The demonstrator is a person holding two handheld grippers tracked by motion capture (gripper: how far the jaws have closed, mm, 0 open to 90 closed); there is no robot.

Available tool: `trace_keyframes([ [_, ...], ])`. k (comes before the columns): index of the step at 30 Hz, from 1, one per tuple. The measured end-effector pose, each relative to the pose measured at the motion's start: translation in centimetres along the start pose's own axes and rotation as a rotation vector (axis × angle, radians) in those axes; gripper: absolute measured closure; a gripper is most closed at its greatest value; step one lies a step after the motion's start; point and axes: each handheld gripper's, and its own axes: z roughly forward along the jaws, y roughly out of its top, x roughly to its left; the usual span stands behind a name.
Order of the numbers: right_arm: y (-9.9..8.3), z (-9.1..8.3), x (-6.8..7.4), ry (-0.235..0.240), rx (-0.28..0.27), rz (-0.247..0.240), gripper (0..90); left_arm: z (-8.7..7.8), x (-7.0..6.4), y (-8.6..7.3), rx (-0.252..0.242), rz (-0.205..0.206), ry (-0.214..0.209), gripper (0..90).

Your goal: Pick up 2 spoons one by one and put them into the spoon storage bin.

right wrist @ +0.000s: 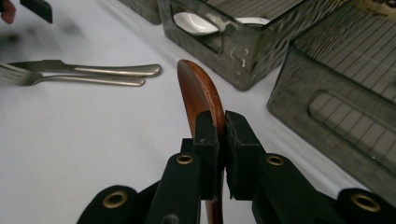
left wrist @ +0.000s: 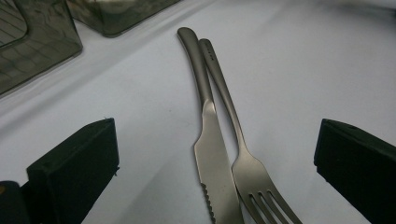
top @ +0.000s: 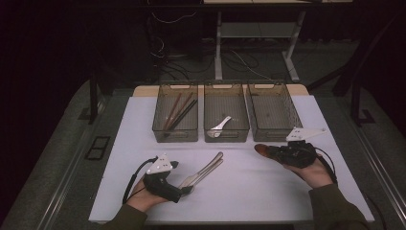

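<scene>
Wooden spoon (right wrist: 198,91) sits clamped on edge between the jaws of the right gripper (right wrist: 216,126), its smooth brown bowl sticking out past the tips, probably so it can be carried to one of the ribbed, smoky plastic bins (right wrist: 341,88) just ahead; the middle bin already holds a white spoon (right wrist: 194,22). Left gripper (left wrist: 215,149) hangs released, jaws spread wide to either side of a brushed steel knife (left wrist: 210,154) and fork (left wrist: 247,163) lying crossed on the white table (left wrist: 303,70) between them, seemingly lined up for a grab
</scene>
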Motion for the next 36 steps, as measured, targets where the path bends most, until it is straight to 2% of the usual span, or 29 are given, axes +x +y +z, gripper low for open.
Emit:
trace_keyframes([
  [7, 1.0, 0.5, -0.5, -0.007, -0.028, 0.016, 83.1, 0.2, -0.2, 0.0, 0.007, 0.019, 0.002, 0.0],
  [22, 4.1, 1.5, -0.6, -0.001, -0.074, 0.012, 83.1, 0.3, -0.4, 0.1, 0.012, -0.008, -0.001, 0.0],
  [29, 6.2, 2.2, -1.0, -0.012, -0.102, 0.026, 83.1, 0.3, -0.4, 0.2, 0.013, -0.005, -0.001, 0.0],
  [36, 8.5, 3.3, -1.2, -0.02, -0.097, 0.02, 83.1, 0.3, -0.4, 0.3, 0.009, -0.003, -0.004, 0.0],
])
